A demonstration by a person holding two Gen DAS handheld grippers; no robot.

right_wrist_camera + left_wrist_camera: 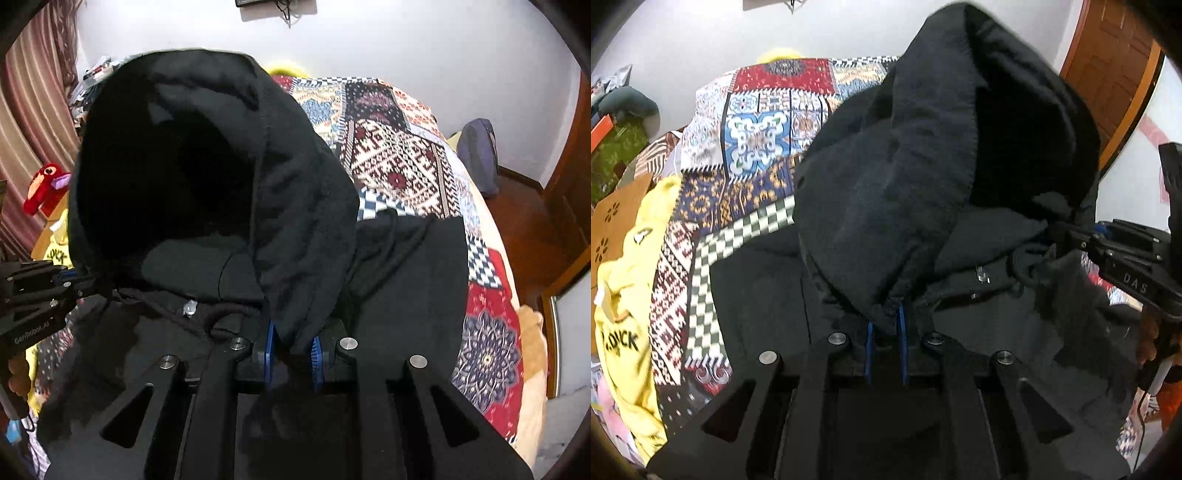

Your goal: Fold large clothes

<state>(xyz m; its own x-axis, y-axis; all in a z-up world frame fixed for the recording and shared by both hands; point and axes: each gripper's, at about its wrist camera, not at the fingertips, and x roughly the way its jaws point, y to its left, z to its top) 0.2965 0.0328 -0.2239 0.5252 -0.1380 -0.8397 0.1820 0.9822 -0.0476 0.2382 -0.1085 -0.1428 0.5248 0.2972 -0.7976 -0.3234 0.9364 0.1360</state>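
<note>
Both the left gripper (885,326) and right gripper (291,345) are clamped on the black hoodie (923,166); its hood rears toward twelve o'clock over the patchwork bedspread (406,158); its body hangs toward six.

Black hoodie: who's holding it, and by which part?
Both tongs are shut on the black hoodie: left tongs and right tongs each pinch bunched fabric at the hood's base.
</note>
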